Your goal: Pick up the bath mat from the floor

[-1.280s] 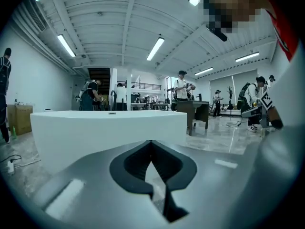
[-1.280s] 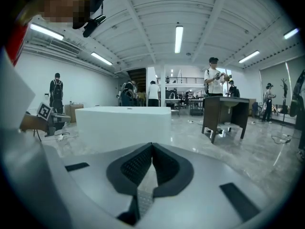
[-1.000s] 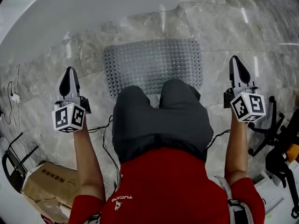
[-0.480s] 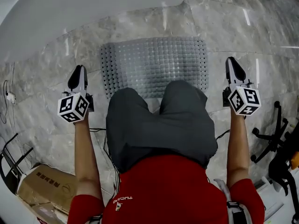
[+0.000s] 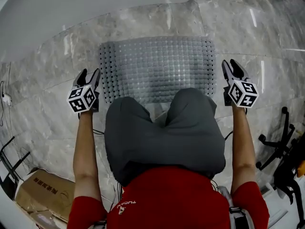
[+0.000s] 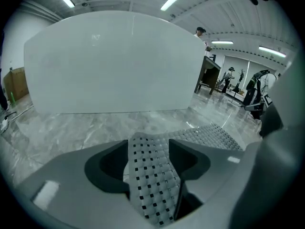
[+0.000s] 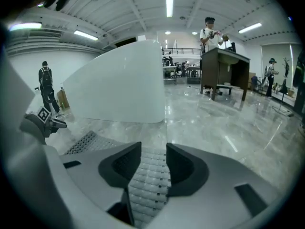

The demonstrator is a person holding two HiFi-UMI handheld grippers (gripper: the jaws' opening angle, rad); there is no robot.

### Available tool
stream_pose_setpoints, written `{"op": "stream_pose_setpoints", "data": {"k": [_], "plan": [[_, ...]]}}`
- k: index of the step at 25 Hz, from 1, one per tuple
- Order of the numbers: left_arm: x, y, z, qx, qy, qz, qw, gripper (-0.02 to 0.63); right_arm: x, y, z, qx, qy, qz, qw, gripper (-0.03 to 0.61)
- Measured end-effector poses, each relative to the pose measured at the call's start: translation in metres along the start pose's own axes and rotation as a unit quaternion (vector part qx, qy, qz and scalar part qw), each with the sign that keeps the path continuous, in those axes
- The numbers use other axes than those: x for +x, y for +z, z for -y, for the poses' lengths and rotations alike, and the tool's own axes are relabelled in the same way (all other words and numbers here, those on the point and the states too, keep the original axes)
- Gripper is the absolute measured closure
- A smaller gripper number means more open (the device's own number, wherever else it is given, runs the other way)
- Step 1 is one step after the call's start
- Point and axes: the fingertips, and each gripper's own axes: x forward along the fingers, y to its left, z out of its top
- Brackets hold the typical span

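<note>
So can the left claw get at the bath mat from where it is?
Probably yes: the left claw, its jaws just opened, has the bath mat edge showing between them, with nothing in the way.

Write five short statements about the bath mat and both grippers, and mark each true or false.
1. The bath mat lies on the marble floor. True.
2. The left gripper is shut. False: its jaws stand apart, having just been opening, with the mat's left edge between them.
3. The right gripper is at the mat's right edge. True; its jaws have also just been opening, and the mat shows between them.
4. A cardboard box sits on the mat. False: it stands on the floor behind the person, apart from the mat.
5. A white tub stands beyond the mat's far edge. True.
</note>
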Motion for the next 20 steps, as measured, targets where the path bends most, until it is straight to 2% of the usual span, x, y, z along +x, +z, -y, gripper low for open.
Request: {"op": "stream_pose_setpoints", "data": {"k": [8, 16, 20], "plan": [[0.048, -0.045, -0.014, -0.009, -0.001, -0.064, 0.9979, 0.312, 0.051, -0.067, 0.011, -0.003, 0.021, -0.089, 0.996, 0.372], [0.077, -0.095, -0.021, -0.037, 0.007, -0.137, 0.9898, 0.248, 0.092, -0.135, 0.019, 0.028, 0.036, -0.184, 0.982, 0.307], [0.085, -0.115, -0.027, -0.037, 0.014, -0.167, 0.9852, 0.225, 0.103, -0.165, 0.028, 0.021, 0.026, -0.235, 0.971, 0.287]]}}
